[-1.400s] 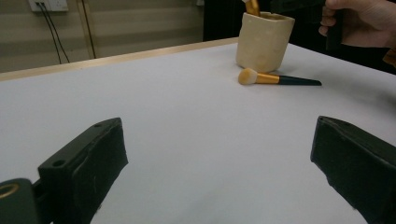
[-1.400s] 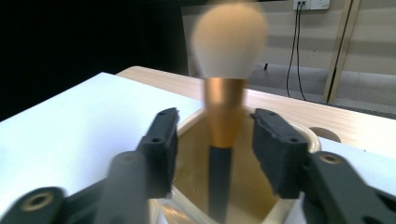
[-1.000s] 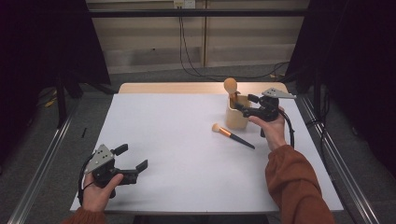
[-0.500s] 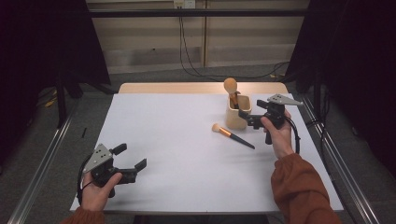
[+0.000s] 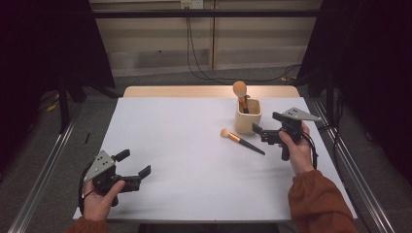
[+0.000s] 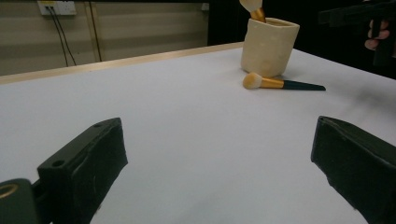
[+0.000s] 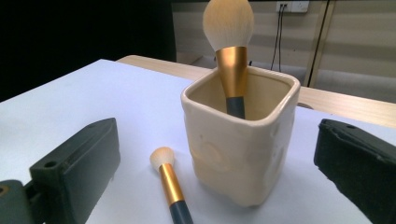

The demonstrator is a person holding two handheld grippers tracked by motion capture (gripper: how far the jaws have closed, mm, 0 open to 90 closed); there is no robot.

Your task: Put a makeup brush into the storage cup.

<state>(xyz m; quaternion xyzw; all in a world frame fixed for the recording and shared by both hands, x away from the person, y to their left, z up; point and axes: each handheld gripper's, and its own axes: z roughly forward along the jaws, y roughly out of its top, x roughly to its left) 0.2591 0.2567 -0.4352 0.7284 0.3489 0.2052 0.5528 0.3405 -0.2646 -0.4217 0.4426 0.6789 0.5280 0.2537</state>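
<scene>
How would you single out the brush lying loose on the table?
On the white table, find the cream square cup near the right tool. The lying brush rests flat just in front of it, unlike the bigger brush standing inside.

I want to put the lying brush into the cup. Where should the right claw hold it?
Grip the brush on its dark handle, just behind the gold ferrule, coming from above with jaws across it. It lies flat on the table, clear of the cup, so that slim part is free.

Jaws spread wide | cream cup stands between them, nearer the right jaw | big brush upright inside it | small brush flat on table, beside cup toward left jaw
</scene>
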